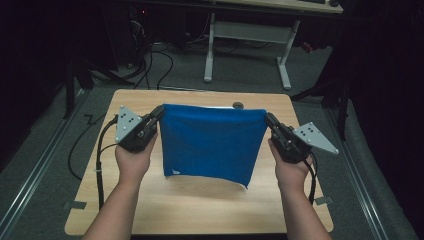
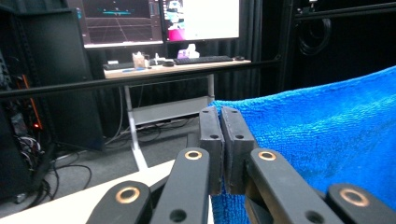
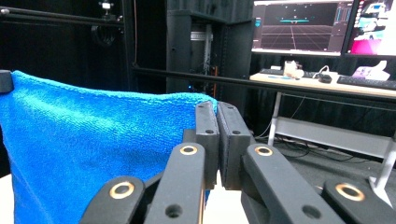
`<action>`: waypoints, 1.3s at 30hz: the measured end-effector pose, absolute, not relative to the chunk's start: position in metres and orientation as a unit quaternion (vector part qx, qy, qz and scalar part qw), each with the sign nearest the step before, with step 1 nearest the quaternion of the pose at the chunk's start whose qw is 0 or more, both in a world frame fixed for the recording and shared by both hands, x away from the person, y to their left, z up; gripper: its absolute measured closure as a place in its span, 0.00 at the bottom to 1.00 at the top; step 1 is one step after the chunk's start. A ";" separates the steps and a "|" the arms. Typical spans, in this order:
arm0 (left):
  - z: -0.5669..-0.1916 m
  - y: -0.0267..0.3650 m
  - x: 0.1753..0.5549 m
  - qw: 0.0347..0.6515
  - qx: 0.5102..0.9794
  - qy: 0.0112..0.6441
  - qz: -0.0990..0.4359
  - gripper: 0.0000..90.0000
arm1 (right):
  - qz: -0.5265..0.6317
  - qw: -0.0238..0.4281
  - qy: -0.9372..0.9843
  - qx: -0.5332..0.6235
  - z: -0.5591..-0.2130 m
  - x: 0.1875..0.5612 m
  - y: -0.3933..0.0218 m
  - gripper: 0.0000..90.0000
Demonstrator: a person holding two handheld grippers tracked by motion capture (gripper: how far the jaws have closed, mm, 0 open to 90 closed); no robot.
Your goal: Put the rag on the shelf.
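Over the wooden table [image 1: 200, 210] I hold a blue cloth [image 1: 210, 142] spread, my left hand-held gripper [image 1: 159, 113] pinching its ten o'clock corner, my right hand-held gripper [image 1: 268, 119] its two o'clock corner.

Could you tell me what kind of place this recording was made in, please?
Probably a lab or data-collection workspace: a desk with monitors and a keyboard, cables across the carpeted floor, and dark curtains around.
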State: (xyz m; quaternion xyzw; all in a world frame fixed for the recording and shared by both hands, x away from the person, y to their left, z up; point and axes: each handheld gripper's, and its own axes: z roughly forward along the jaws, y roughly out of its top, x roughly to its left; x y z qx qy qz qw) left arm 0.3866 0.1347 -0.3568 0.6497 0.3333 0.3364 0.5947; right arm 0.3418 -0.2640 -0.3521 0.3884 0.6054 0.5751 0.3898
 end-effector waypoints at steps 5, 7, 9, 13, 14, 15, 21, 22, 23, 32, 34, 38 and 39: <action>-0.348 0.133 0.399 0.591 0.648 0.334 0.345 0.98 | 0.574 0.397 0.603 0.387 -0.344 0.349 -0.263 0.98; -0.343 0.133 0.408 0.588 0.647 0.334 0.352 0.98 | 0.573 0.401 0.601 0.386 -0.338 0.357 -0.261 0.99; -0.340 0.133 0.413 0.586 0.647 0.335 0.355 0.98 | 0.574 0.402 0.600 0.386 -0.335 0.363 -0.260 0.99; -0.336 0.132 0.427 0.574 0.651 0.335 0.367 0.98 | 0.572 0.408 0.598 0.385 -0.328 0.378 -0.257 0.99; -0.336 0.132 0.427 0.574 0.651 0.335 0.367 0.98 | 0.573 0.407 0.597 0.388 -0.327 0.382 -0.256 0.99; -0.335 0.133 0.434 0.570 0.651 0.337 0.372 0.98 | 0.574 0.405 0.596 0.389 -0.326 0.386 -0.256 0.99; -0.331 0.133 0.455 0.560 0.653 0.345 0.376 0.98 | 0.564 0.408 0.600 0.394 -0.318 0.410 -0.250 0.99; -0.331 0.133 0.455 0.560 0.653 0.345 0.376 0.98 | 0.564 0.408 0.600 0.394 -0.318 0.410 -0.250 0.99; -0.330 0.132 0.460 0.558 0.653 0.346 0.377 0.98 | 0.562 0.408 0.600 0.397 -0.316 0.418 -0.249 0.99; -0.324 0.129 0.487 0.540 0.661 0.348 0.388 0.98 | 0.540 0.416 0.612 0.401 -0.311 0.447 -0.247 0.99; -0.320 0.128 0.490 0.541 0.658 0.345 0.394 0.98 | 0.538 0.419 0.612 0.400 -0.310 0.450 -0.247 0.99; -0.314 0.125 0.492 0.536 0.661 0.337 0.403 0.98 | 0.534 0.422 0.612 0.403 -0.307 0.456 -0.247 0.99; -0.312 0.124 0.493 0.536 0.660 0.335 0.407 0.98 | 0.534 0.422 0.609 0.407 -0.304 0.460 -0.248 0.99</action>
